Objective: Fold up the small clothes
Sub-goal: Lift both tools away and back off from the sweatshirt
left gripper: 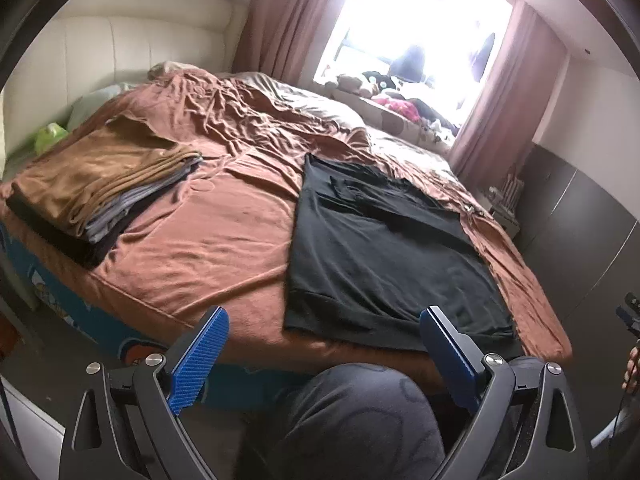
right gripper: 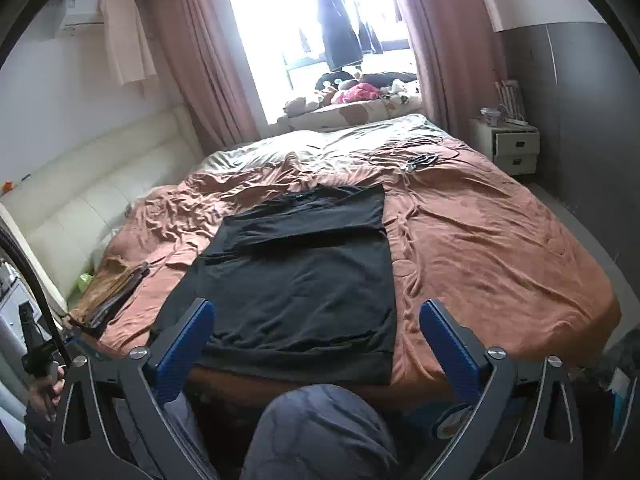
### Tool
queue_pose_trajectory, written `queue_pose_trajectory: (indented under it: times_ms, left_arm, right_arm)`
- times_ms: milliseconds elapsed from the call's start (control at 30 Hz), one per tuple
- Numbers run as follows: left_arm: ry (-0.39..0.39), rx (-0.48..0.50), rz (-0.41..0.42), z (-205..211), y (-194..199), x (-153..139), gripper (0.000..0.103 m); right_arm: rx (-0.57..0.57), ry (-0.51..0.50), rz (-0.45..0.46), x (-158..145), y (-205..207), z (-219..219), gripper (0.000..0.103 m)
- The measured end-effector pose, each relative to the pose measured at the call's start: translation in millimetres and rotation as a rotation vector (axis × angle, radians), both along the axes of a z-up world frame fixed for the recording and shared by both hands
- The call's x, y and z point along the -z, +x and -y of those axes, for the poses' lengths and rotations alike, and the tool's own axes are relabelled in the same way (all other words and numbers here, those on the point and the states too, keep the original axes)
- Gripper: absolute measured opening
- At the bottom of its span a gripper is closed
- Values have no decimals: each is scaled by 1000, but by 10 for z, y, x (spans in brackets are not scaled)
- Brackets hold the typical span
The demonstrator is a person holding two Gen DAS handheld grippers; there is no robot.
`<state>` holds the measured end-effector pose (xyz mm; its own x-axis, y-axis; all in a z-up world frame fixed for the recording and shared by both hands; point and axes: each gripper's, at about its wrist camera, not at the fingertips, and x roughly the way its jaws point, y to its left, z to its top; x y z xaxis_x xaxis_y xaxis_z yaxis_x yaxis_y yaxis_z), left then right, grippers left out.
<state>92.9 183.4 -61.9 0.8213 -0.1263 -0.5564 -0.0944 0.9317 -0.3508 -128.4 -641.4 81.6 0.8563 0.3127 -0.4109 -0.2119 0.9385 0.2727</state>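
A black shirt (left gripper: 376, 248) lies flat on the brown bedspread (left gripper: 208, 240), its sides folded in, hem at the near bed edge. It also shows in the right wrist view (right gripper: 304, 280). A stack of folded clothes (left gripper: 100, 196) with a tan one on top sits at the bed's left; in the right wrist view the stack (right gripper: 108, 296) is at the left. My left gripper (left gripper: 324, 320) is open and empty, held off the bed before the near edge. My right gripper (right gripper: 316, 312) is open and empty, just short of the shirt's hem.
The person's knee (left gripper: 352, 416) is under the grippers, close to the bed. A cream headboard (left gripper: 132, 48) runs along the left. A white nightstand (right gripper: 508, 144) stands far right. Stuffed toys (right gripper: 360, 92) lie by the window. Cables (right gripper: 424, 160) lie on the far bedspread.
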Motion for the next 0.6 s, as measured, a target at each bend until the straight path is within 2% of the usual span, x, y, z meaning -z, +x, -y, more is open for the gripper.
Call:
queue_pose_trajectory:
  times_ms: [167, 367, 500, 600]
  left_arm:
    - [-31, -18, 26, -124, -186, 88, 97]
    - [-41, -52, 50, -172, -225, 160, 97]
    - [-81, -93, 53, -212, -143, 226, 99]
    - [-78, -104, 57, -188, -56, 274, 99]
  right_arm:
    - [37, 30, -35, 167, -22, 214, 99]
    - [109, 84, -39, 413, 34, 351, 99]
    - [106, 98, -42, 616, 184, 338, 99]
    - [71, 87, -22, 779, 251, 287, 99]
